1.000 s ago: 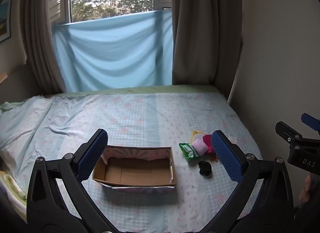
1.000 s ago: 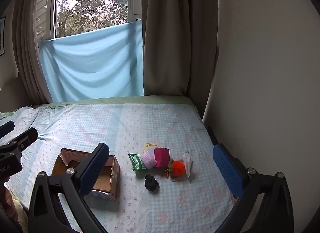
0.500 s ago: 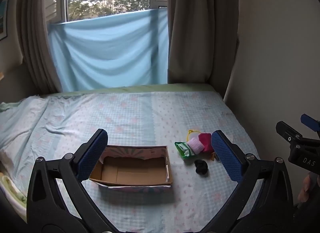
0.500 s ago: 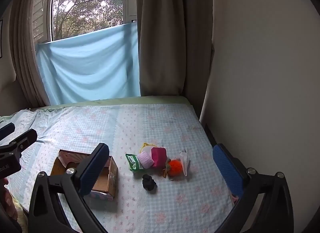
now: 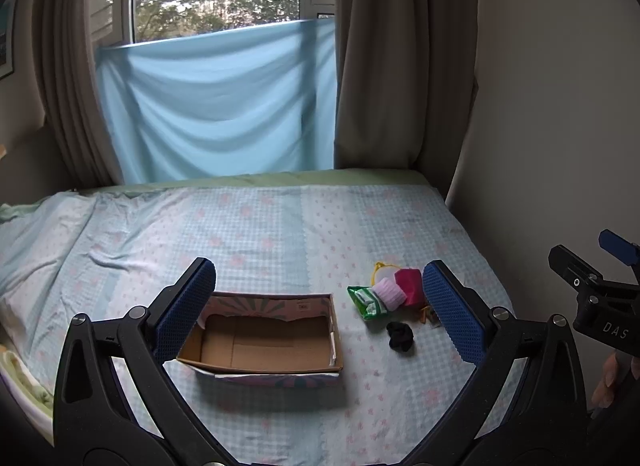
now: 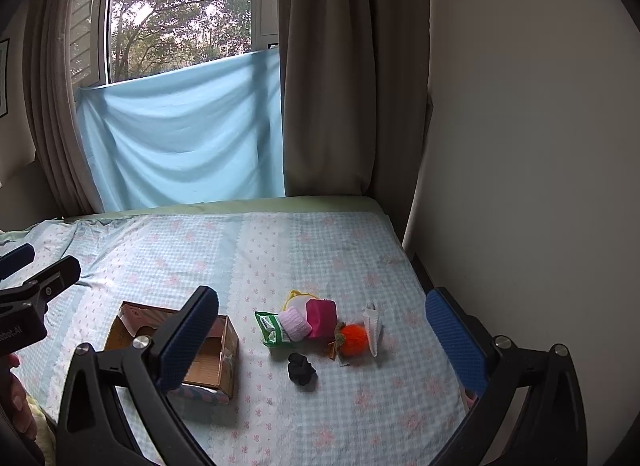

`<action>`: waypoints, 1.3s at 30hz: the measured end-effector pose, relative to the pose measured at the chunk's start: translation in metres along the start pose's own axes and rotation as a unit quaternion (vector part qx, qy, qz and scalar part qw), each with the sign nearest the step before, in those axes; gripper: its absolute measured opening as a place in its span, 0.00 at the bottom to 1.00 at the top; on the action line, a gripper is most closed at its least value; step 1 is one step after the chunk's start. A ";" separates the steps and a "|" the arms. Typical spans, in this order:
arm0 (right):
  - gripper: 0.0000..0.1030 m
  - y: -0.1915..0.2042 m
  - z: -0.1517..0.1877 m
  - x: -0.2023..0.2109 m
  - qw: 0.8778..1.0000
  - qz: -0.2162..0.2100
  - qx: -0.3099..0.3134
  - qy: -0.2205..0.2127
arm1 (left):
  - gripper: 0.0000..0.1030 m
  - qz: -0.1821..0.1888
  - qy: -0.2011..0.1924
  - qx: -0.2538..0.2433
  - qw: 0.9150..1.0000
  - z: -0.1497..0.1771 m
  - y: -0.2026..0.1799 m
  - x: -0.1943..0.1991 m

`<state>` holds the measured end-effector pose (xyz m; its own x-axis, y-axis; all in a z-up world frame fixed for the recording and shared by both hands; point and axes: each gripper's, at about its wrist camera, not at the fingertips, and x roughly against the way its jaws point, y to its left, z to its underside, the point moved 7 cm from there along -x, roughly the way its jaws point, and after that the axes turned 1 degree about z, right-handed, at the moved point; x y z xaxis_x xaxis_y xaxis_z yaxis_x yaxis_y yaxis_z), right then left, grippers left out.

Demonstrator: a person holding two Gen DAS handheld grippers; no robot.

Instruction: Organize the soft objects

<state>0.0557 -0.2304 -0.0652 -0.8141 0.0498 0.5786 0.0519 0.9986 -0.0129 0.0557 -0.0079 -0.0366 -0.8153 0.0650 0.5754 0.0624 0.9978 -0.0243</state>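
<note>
Both grippers hang above the bed (image 6: 320,250), wide open, nothing held: left gripper (image 5: 318,306) is over the cardboard box (image 5: 266,340), right gripper (image 6: 322,332) faces the pile of soft things. Box sits open-topped and looks empty, w/ the pile just to its right: green packet (image 6: 272,328), pale pink roll (image 6: 295,322) and magenta block (image 6: 321,318) touching each other, yellow loop (image 6: 296,294) behind, orange fuzzy ball (image 6: 354,340) beside a white cone-ish piece (image 6: 372,328), black scrunchie (image 6: 301,369) apart at the front. Nothing sorted yet, so first pick is prob. next. Risks: the clumped items sit so tight that a wide gripper may pinch two at once or nudge neighbours off toward the wall-side edge of the bed; the scrunchie is low and floppy, so fingers could grab the sheet instead; the box is light, and a drop against its rim could tip or slide it on the soft mattress.
</note>
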 end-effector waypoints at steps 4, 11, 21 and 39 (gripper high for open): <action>1.00 0.000 0.001 0.000 1.000 0.000 0.002 0.000 | 1.00 0.000 0.000 0.000 1.000 0.000 -0.001 0.000; 1.00 0.001 0.001 0.000 1.000 -0.003 0.002 0.000 | 1.00 0.000 0.001 0.001 1.000 0.000 -0.001 -0.001; 1.00 0.003 0.001 -0.001 1.000 -0.003 0.002 0.000 | 1.00 0.003 0.002 0.002 1.000 0.001 0.000 -0.001; 1.00 0.005 0.003 0.001 1.000 -0.006 0.000 -0.003 | 1.00 0.004 0.001 0.003 1.000 0.001 0.002 -0.001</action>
<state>0.0534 -0.2258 -0.0673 -0.8187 0.0372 0.5730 0.0419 0.9991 -0.0050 0.0562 -0.0060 -0.0379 -0.8130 0.0733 0.5776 0.0654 0.9973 -0.0345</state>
